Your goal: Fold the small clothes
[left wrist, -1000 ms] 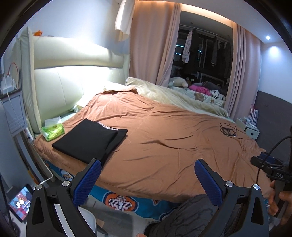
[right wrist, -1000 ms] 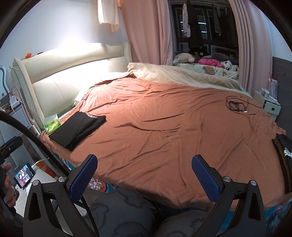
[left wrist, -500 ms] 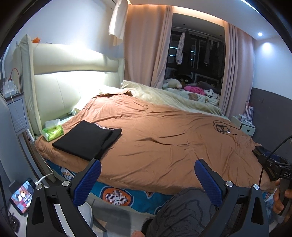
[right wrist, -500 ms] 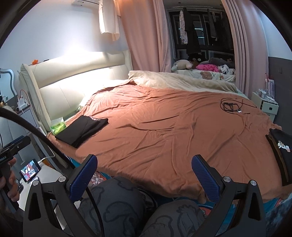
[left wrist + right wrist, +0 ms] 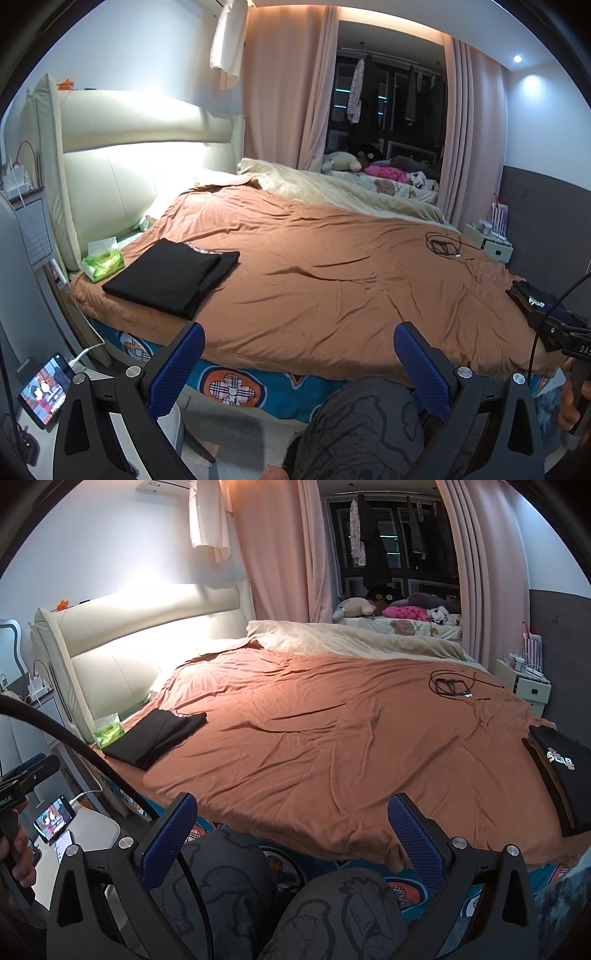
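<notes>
A folded black garment [image 5: 173, 275] lies on the brown bedspread [image 5: 332, 273] near the bed's left front corner; it also shows in the right wrist view [image 5: 155, 738]. A second folded black garment with white lettering [image 5: 561, 771] lies at the bed's right edge, seen small in the left wrist view [image 5: 530, 297]. My left gripper [image 5: 297, 367] is open and empty, held off the bed's front edge above my knee. My right gripper [image 5: 291, 840] is open and empty, also held back over my lap.
A green tissue pack [image 5: 102, 260] lies by the cream headboard [image 5: 140, 177]. A black coiled cable [image 5: 448, 683] lies far right on the bed. A lit phone [image 5: 44, 391] stands on a white stool at lower left. A nightstand [image 5: 528, 686] stands at right.
Both grippers have drawn back and up from the bed, so more of the bed, its front edge and my knees show. The right-hand black garment has come further into view. Jaws stayed open.
</notes>
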The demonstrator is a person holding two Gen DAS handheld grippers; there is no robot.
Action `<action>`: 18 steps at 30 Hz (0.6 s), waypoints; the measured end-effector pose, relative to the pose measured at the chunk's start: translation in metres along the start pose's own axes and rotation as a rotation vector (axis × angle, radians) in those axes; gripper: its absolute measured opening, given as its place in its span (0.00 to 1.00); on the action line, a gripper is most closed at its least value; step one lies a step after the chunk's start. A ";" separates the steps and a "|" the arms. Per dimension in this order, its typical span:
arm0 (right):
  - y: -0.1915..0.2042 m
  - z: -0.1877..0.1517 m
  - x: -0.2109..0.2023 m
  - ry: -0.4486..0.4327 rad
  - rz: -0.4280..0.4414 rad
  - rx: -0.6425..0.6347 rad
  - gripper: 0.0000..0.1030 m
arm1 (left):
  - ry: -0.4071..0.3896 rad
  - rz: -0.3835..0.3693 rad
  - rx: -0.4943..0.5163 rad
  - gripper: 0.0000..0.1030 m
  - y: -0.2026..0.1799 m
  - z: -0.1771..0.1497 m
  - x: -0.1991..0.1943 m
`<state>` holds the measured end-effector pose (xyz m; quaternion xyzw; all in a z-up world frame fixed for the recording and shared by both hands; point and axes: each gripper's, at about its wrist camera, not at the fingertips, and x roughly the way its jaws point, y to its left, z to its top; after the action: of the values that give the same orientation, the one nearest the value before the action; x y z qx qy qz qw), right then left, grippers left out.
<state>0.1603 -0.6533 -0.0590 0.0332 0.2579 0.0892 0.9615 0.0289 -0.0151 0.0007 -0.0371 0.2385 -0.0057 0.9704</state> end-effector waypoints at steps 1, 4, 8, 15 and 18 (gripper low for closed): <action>0.000 -0.001 -0.001 -0.002 0.000 0.001 1.00 | -0.001 0.000 0.000 1.00 0.000 0.000 -0.001; 0.002 -0.006 -0.002 -0.007 0.001 0.002 1.00 | -0.007 -0.001 0.000 1.00 0.000 0.000 -0.003; 0.001 -0.010 -0.003 -0.005 0.002 0.007 1.00 | -0.007 -0.003 0.001 1.00 -0.002 0.000 -0.004; 0.000 -0.009 -0.004 -0.005 0.004 0.014 1.00 | -0.006 -0.005 0.017 1.00 -0.007 0.000 -0.005; 0.000 -0.009 -0.005 -0.005 0.002 0.014 1.00 | -0.005 -0.008 0.014 1.00 -0.007 0.000 -0.004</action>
<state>0.1515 -0.6537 -0.0646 0.0403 0.2559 0.0884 0.9618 0.0254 -0.0216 0.0031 -0.0312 0.2358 -0.0113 0.9712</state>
